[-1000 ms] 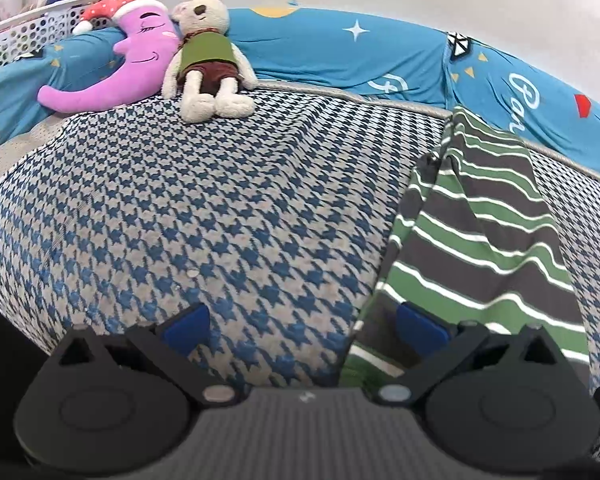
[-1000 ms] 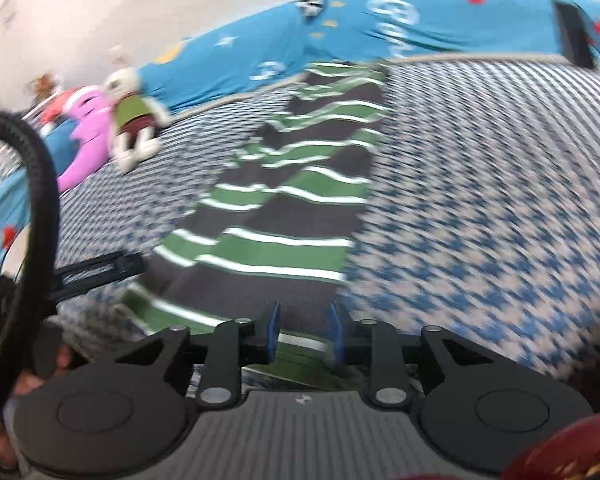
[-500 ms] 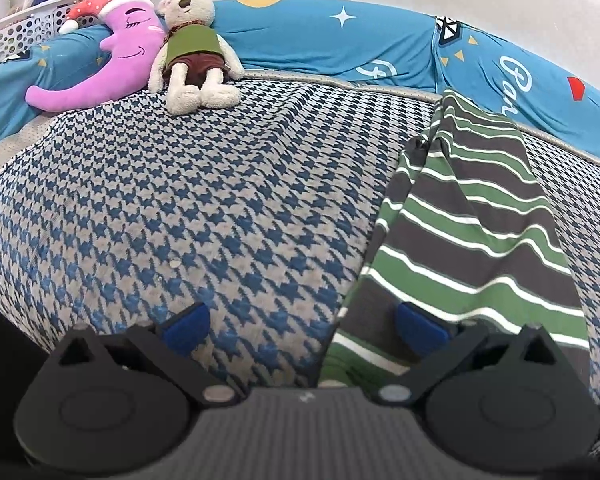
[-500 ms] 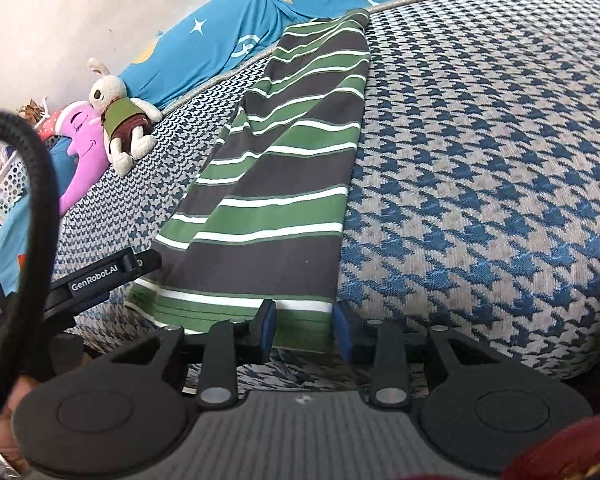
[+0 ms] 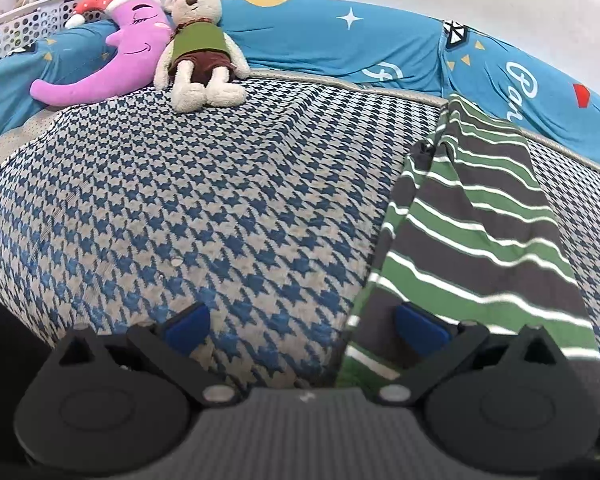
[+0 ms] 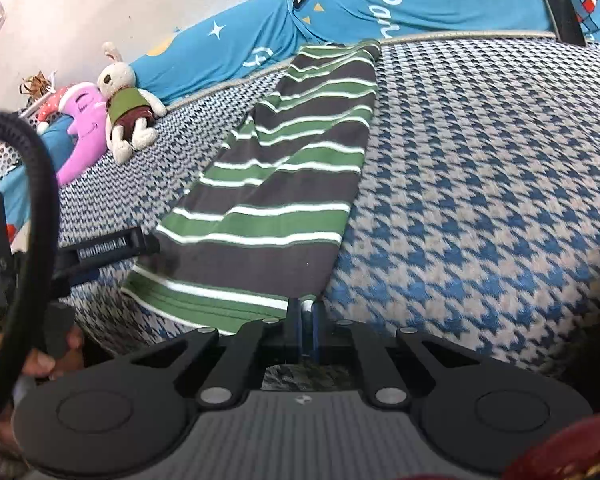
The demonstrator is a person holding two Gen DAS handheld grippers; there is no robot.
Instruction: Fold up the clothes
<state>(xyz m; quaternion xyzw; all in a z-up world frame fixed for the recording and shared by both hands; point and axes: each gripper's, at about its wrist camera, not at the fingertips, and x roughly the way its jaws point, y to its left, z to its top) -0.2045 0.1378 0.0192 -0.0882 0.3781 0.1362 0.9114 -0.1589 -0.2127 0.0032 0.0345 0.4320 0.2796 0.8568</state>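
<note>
A long folded garment with green, grey and white stripes [image 5: 472,220] lies lengthwise on the houndstooth bed cover [image 5: 204,200]. In the left wrist view my left gripper [image 5: 303,326] is open at the bed's near edge. Its right pad [image 5: 420,328] rests over the garment's near left corner and its left pad [image 5: 186,322] is over bare cover. In the right wrist view the striped garment [image 6: 284,184] runs away from me. My right gripper [image 6: 306,308] is shut on the near right corner of its hem. The left gripper [image 6: 108,248] shows beside the garment's left edge.
A purple moon plush [image 5: 116,60] and a rabbit plush [image 5: 200,52] sit at the far left of the bed. Blue printed bedding [image 5: 340,44] lines the back wall, with a white basket [image 5: 24,28] behind it. A black cable [image 6: 32,208] loops at the left.
My right gripper's fingers have come together on the garment's near right hem corner. The left gripper has stayed open at the near left corner, shifting only slightly.
</note>
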